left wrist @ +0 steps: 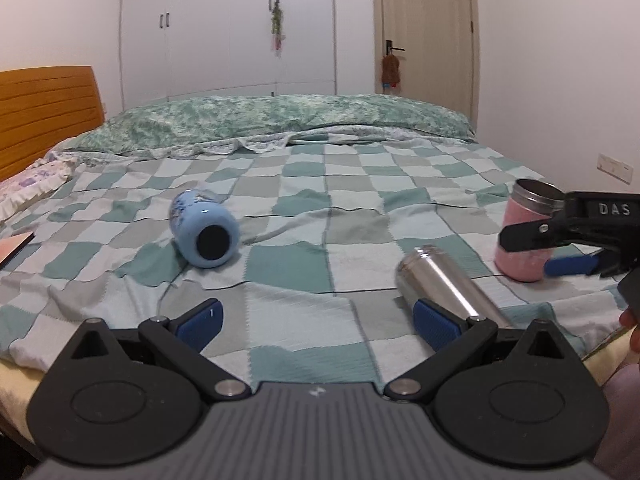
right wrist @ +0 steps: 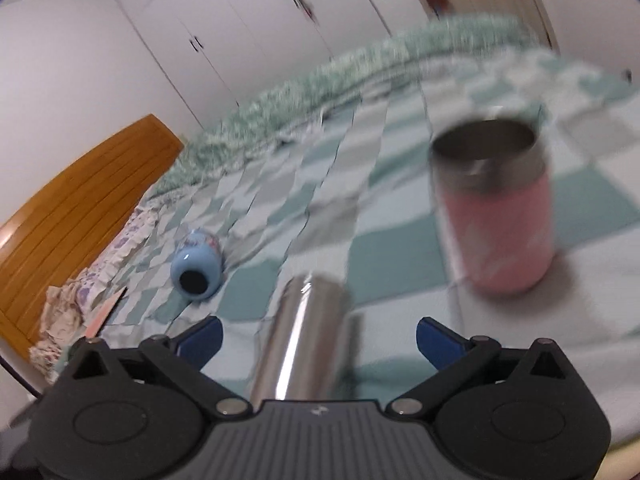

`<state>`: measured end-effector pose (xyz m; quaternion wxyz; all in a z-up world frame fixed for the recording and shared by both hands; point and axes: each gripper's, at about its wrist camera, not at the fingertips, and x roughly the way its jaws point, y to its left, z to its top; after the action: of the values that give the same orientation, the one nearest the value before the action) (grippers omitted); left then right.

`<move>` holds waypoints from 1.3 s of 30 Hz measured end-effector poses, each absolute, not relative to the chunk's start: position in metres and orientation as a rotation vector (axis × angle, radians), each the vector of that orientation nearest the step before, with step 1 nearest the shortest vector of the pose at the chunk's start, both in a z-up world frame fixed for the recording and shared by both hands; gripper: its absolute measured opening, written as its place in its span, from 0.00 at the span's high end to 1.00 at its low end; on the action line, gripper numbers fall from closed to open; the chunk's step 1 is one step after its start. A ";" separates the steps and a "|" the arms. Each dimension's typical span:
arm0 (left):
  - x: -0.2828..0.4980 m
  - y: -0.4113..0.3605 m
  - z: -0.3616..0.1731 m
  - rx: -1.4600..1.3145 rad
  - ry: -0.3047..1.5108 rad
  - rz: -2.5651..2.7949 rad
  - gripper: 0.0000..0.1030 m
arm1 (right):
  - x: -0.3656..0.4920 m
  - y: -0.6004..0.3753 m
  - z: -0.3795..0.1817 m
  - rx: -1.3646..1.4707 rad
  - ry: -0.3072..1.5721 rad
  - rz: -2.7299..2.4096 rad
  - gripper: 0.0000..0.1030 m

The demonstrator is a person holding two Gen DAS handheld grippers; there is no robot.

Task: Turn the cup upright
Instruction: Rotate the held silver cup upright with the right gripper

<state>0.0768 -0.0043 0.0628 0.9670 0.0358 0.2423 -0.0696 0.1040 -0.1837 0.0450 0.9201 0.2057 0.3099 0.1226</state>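
Observation:
A light blue cup (left wrist: 206,232) lies on its side on the checked bedspread, its dark base toward me; it also shows in the right wrist view (right wrist: 197,266). A steel cup (left wrist: 448,284) lies on its side at the right; in the right wrist view (right wrist: 304,332) it lies between the open fingers. A pink cup with a steel rim (left wrist: 528,228) stands upright (right wrist: 496,208). My left gripper (left wrist: 320,320) is open and empty over the near bedspread. My right gripper (right wrist: 318,338) is open, also seen at the right edge of the left wrist view (left wrist: 560,248), beside the pink cup.
The bed carries a green patterned duvet (left wrist: 280,120) at the back and a floral pillow (left wrist: 36,184) at the left by the wooden headboard (left wrist: 44,112). A flat pink object (left wrist: 14,248) lies at the left edge. Wardrobes and a door stand behind.

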 end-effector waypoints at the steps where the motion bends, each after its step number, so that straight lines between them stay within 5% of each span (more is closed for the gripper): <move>1: 0.079 -0.009 0.063 0.074 0.495 -0.150 0.00 | 0.103 -0.189 0.046 0.394 0.624 0.238 0.00; 11: 0.123 -0.063 0.062 0.034 0.655 -0.231 0.00 | 0.092 -0.222 0.039 0.084 0.524 0.187 0.00; 24: 0.196 -0.115 0.044 0.088 0.876 -0.146 0.00 | 0.080 -0.243 0.008 0.151 0.410 0.199 0.00; 27: 0.211 -0.121 0.032 0.085 0.972 -0.122 0.18 | 0.079 -0.248 0.006 0.171 0.398 0.197 0.00; 28: 0.214 -0.122 0.028 0.074 1.009 -0.133 0.33 | 0.079 -0.248 0.006 0.175 0.396 0.195 0.00; 39: 0.198 -0.112 0.037 -0.009 0.974 -0.159 0.35 | 0.075 -0.260 0.003 0.224 0.380 0.170 0.00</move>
<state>0.1981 -0.1120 0.0371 0.8808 -0.0045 0.4674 -0.0763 0.0755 -0.2597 0.0027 0.9722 0.1111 0.1883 0.0843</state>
